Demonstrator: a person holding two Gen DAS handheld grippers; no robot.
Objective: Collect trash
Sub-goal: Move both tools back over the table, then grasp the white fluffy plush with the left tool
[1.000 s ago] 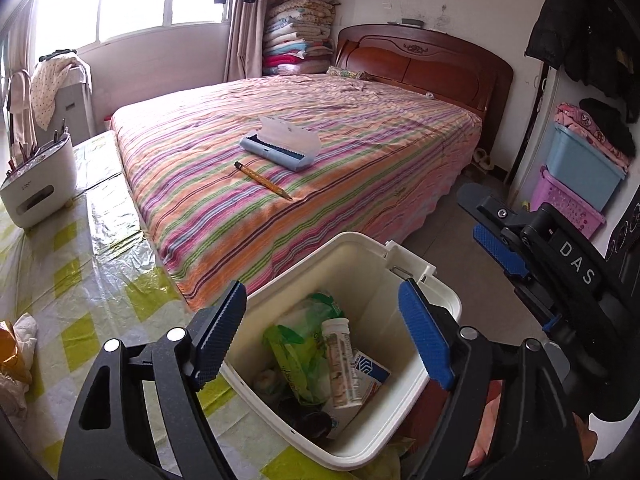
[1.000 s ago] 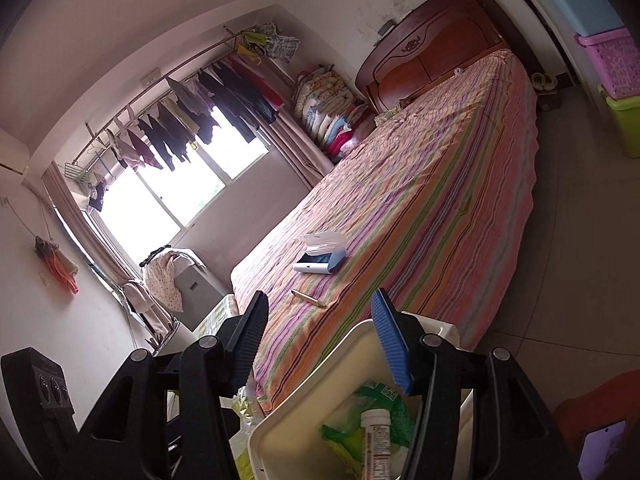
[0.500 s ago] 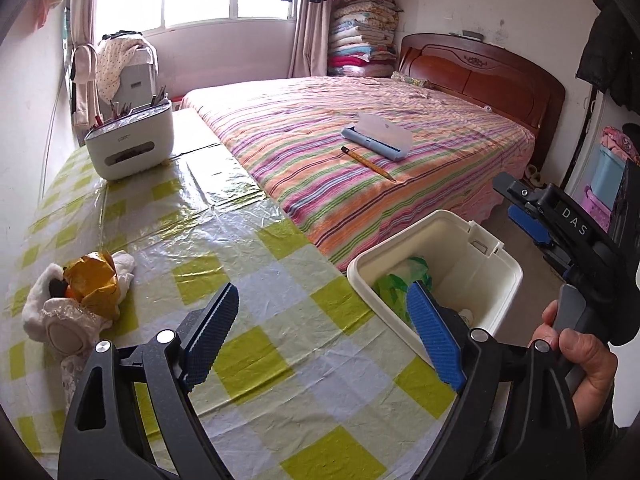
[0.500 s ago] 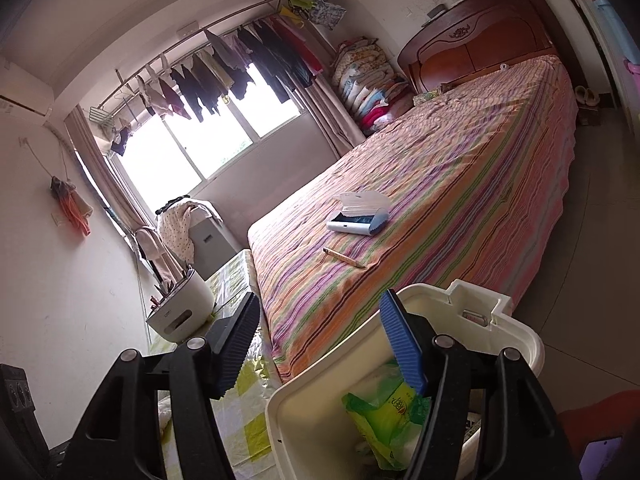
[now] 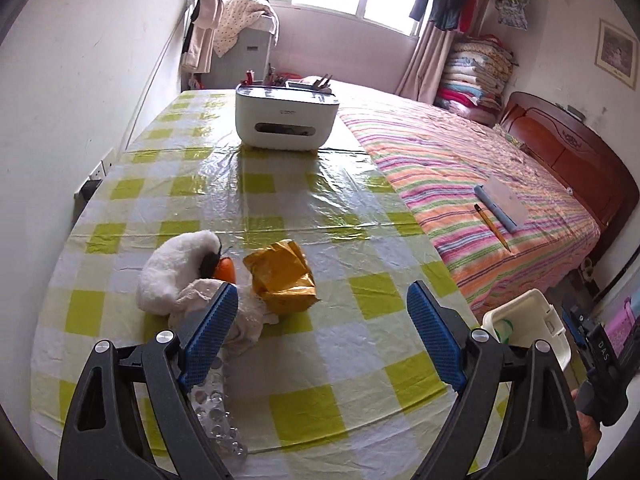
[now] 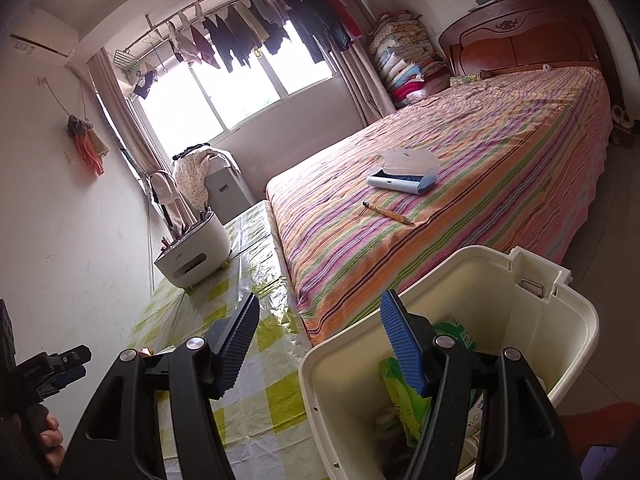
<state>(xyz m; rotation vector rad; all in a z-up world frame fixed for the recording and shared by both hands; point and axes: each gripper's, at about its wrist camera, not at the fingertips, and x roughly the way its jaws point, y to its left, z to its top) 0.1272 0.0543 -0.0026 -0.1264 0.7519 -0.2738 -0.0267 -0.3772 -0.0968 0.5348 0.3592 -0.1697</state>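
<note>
Your left gripper stands wide, nothing btwn pads, pitched down over the table. The yellow wrapper lies crumpled just ahead, left of centre, beside a white plush toy; long axis can't be told. Your right gripper is part open, empty, above the bin rim, right pad over trash inside.

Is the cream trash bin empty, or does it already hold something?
Not empty: the trash bin stands open-topped, with a green wrapper and other packaging inside.
</note>
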